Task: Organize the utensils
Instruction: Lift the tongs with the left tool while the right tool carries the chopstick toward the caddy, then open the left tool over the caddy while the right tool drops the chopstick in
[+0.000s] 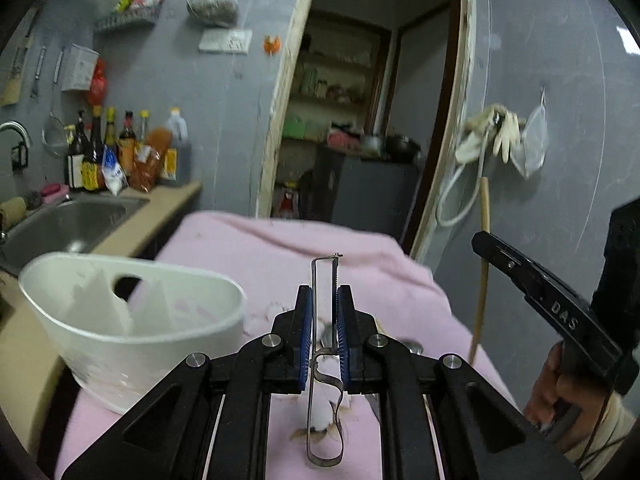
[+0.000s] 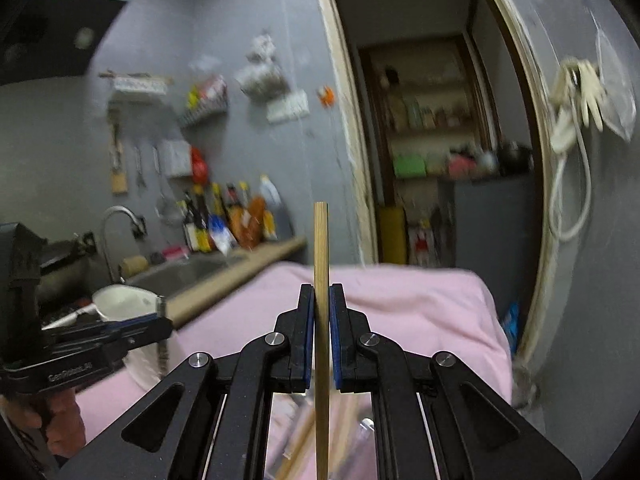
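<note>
My left gripper (image 1: 324, 300) is shut on a thin metal peeler (image 1: 325, 360) and holds it upright above the pink cloth (image 1: 280, 248). A white plastic utensil holder (image 1: 132, 320) with inner dividers stands to its left; it also shows in the right wrist view (image 2: 120, 304). My right gripper (image 2: 321, 300) is shut on a wooden chopstick (image 2: 321, 320), held upright above the cloth. More chopsticks and utensils (image 2: 316, 432) lie blurred on the cloth below it. The right gripper shows in the left wrist view (image 1: 540, 296) with the chopstick (image 1: 482, 264) hanging below.
A steel sink (image 1: 64, 224) in a beige counter lies left of the cloth, with sauce bottles (image 1: 120, 152) behind. An open doorway (image 1: 360, 120) to a pantry is straight ahead. Gloves and a hose (image 1: 488, 136) hang on the grey wall at right.
</note>
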Action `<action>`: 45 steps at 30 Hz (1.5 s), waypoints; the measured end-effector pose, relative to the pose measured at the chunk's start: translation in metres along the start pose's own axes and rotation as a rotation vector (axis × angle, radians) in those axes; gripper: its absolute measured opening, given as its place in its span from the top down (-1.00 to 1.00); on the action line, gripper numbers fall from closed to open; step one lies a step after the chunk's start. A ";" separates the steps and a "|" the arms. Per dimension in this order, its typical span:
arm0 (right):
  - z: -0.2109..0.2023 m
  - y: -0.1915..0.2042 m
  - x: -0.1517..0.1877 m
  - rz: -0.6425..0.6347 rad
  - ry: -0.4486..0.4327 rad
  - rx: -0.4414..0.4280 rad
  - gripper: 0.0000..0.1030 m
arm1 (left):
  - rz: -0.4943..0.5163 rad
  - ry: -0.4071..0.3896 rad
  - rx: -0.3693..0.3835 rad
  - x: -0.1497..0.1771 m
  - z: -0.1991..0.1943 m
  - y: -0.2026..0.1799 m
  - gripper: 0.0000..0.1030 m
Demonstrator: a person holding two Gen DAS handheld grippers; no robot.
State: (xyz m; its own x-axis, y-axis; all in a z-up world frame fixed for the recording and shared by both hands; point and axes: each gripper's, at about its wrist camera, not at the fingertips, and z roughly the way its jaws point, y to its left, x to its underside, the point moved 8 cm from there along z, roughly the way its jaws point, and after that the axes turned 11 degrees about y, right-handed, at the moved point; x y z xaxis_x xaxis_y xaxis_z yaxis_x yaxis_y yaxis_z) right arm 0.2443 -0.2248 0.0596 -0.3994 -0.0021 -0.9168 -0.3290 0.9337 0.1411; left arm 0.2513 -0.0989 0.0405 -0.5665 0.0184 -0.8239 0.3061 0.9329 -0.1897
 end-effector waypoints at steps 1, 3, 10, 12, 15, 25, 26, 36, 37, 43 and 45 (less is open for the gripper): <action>-0.003 0.009 -0.008 -0.007 -0.039 -0.019 0.90 | -0.002 -0.018 -0.007 -0.005 -0.007 0.003 0.82; -0.008 0.025 -0.020 -0.017 -0.096 -0.043 0.90 | -0.011 -0.052 -0.017 -0.015 -0.023 0.009 0.82; -0.017 0.081 -0.062 -0.076 -0.236 -0.099 0.90 | -0.071 -0.173 -0.041 -0.051 -0.083 0.045 0.82; -0.020 0.094 -0.071 -0.088 -0.263 -0.112 0.90 | -0.090 -0.215 -0.059 -0.063 -0.100 0.058 0.82; -0.023 0.112 -0.090 -0.088 -0.314 -0.140 0.90 | -0.125 -0.264 -0.098 -0.079 -0.122 0.083 0.82; -0.011 0.161 -0.121 -0.065 -0.422 -0.244 0.90 | -0.242 -0.397 -0.298 -0.101 -0.160 0.166 0.82; -0.006 0.164 -0.121 -0.066 -0.428 -0.250 0.90 | -0.247 -0.399 -0.312 -0.101 -0.157 0.171 0.82; 0.047 0.168 -0.087 -0.078 -0.342 -0.250 0.90 | -0.251 -0.312 -0.396 -0.069 -0.098 0.194 0.82; 0.053 0.167 -0.081 -0.083 -0.324 -0.243 0.90 | -0.247 -0.304 -0.399 -0.065 -0.093 0.193 0.82; 0.072 0.164 -0.051 -0.102 -0.225 -0.226 0.90 | -0.223 -0.247 -0.404 -0.044 -0.070 0.189 0.82; 0.076 0.164 -0.041 -0.109 -0.191 -0.226 0.90 | -0.219 -0.219 -0.398 -0.036 -0.063 0.188 0.82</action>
State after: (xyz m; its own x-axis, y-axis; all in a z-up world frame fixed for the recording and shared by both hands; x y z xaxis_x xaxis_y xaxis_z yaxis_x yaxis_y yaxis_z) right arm 0.2719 -0.0448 0.0924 -0.1902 -0.0103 -0.9817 -0.5517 0.8282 0.0982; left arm 0.2812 0.0984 0.0686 -0.3981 -0.2293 -0.8882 -0.1416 0.9720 -0.1874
